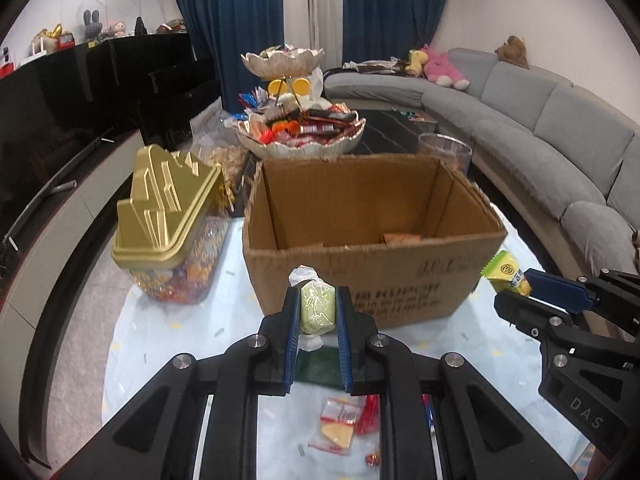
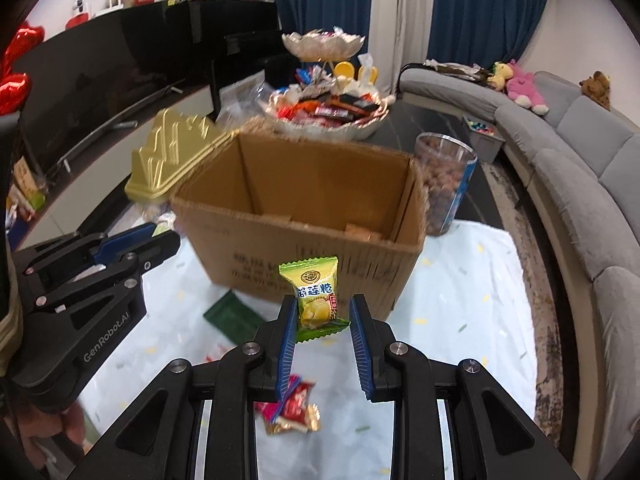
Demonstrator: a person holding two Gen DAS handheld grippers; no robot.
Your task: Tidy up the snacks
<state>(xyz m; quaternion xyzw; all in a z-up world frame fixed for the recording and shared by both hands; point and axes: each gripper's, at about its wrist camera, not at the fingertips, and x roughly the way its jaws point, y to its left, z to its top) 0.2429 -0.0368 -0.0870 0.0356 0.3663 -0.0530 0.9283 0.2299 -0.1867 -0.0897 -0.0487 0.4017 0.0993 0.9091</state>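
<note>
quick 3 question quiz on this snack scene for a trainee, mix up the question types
1. True or false: the cardboard box stands open at the top.
2. Which candy do the right tongs hold? A) a pale green wrapped candy B) a yellow-green durian candy packet C) a red wrapped candy
3. Fill in: the container left of the box, full of colourful sweets, has a ____ lid.

Key
1. True; snack packets lie at its bottom.
2. B: the yellow-green durian candy packet. The left tongs grip the pale green wrapped candy.
3. Gold: the gold lid tops the clear container.
</note>
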